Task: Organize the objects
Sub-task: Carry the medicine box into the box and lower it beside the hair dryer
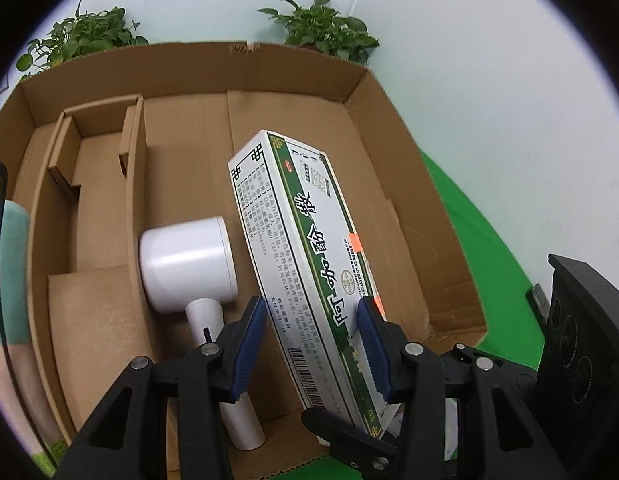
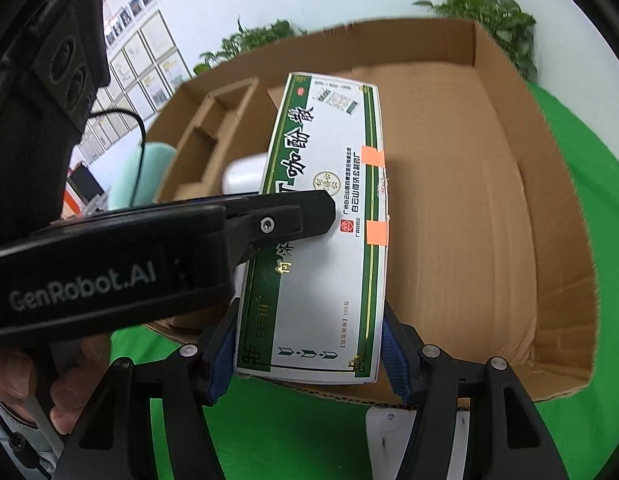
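A white and green medicine box (image 1: 305, 256) with orange tape tabs is held tilted above the open cardboard box (image 1: 269, 68). My left gripper (image 1: 313, 344) has its blue pads on the box's two sides near its lower end. My right gripper (image 2: 309, 344) is shut on the same medicine box (image 2: 321, 216) at its near end. The left gripper's black body (image 2: 109, 268) crosses the right wrist view and lies over the box face. A white hair dryer (image 1: 189, 264) lies inside the cardboard box, left of the medicine box.
A cardboard divider insert (image 1: 97, 184) with compartments stands at the left inside the cardboard box. A green cloth (image 2: 569, 200) covers the table. Two potted plants (image 1: 321, 28) stand behind the box by the white wall. A white object (image 2: 413, 440) lies below my right gripper.
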The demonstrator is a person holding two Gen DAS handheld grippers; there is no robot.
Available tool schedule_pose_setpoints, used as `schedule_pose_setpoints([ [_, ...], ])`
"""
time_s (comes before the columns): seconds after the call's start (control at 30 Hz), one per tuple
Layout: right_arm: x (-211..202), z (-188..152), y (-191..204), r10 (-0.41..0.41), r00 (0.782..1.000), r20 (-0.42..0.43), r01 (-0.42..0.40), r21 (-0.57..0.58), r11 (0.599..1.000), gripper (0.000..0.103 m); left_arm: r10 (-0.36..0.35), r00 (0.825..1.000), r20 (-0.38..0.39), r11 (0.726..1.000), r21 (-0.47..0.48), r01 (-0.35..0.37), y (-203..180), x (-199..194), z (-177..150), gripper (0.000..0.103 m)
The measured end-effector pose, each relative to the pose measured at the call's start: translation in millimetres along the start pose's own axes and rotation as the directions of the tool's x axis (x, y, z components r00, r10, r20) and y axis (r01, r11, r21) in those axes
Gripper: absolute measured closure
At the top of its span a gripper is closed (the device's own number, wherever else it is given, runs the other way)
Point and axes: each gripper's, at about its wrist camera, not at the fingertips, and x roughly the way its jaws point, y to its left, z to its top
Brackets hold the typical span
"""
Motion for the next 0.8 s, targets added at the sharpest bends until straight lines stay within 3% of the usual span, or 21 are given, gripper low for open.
schedule_pose_setpoints([
  [0.17,11,-9,1,-0.008,0.999,-0.033,0.007,-0.024,1.0,0.042,-0.017,0.999,-0.028,1.0,-0.023,0.016,7,13,-3,0.056],
  [0.47,3,-14,1,0.055,0.998,-0.035,-0.057,-0.035,0.998,0.038,-0.028,0.999,-0.036,1.0,-0.011,0.028,10,18,0,0.055],
  [0.8,2,-18,7,-0.005,0.999,-0.049,0.003,-0.043,0.999,0.036,-0.008,0.998,-0.067,0.999,0.044,0.011,11,11,0,0.052],
])
